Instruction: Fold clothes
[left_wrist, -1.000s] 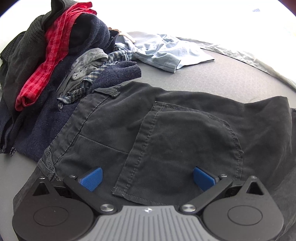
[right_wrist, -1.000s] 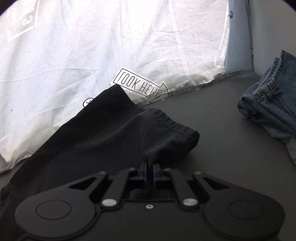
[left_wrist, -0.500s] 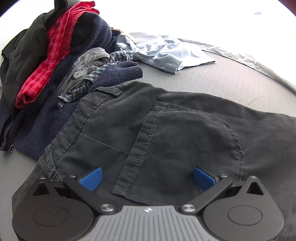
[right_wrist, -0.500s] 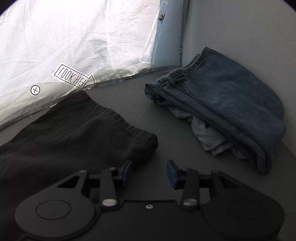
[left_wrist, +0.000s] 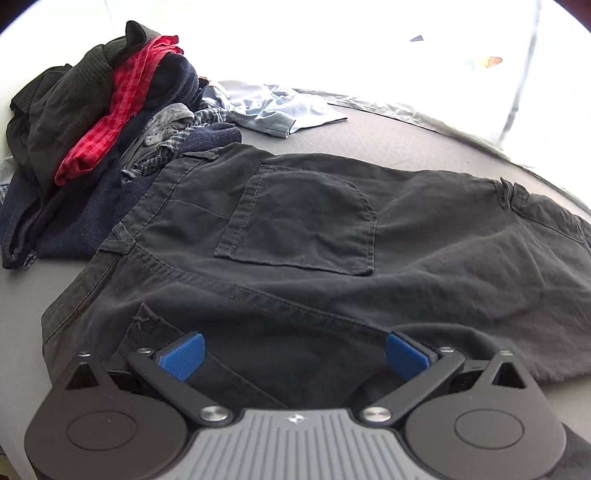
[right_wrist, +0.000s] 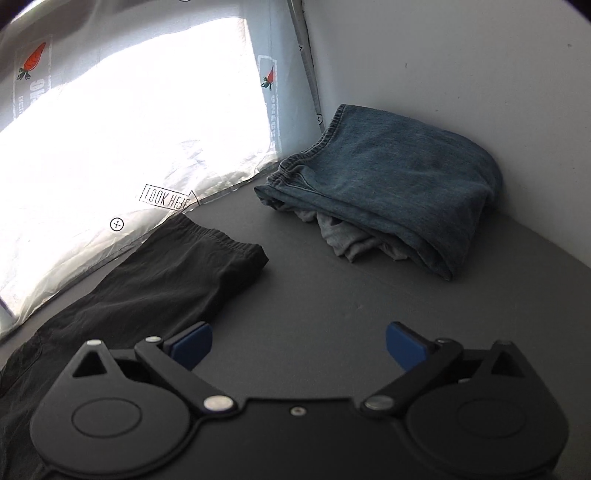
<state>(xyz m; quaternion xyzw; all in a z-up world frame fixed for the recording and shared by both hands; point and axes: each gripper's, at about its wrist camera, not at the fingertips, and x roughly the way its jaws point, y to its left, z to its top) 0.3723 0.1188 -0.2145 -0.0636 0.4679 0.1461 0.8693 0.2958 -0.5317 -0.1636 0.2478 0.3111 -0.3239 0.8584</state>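
This looks like a makeshift recording corner in a home rather than a laundry room. A grey table sits in a corner against a plain white wall, and a window beside it is covered with taped-up plastic sheeting printed with carrots and a "LOOK HERE" label. Everyday laundry lies about: a jumbled pile of clothes, black trousers, folded jeans.

grey table, plastic sheet, white wall
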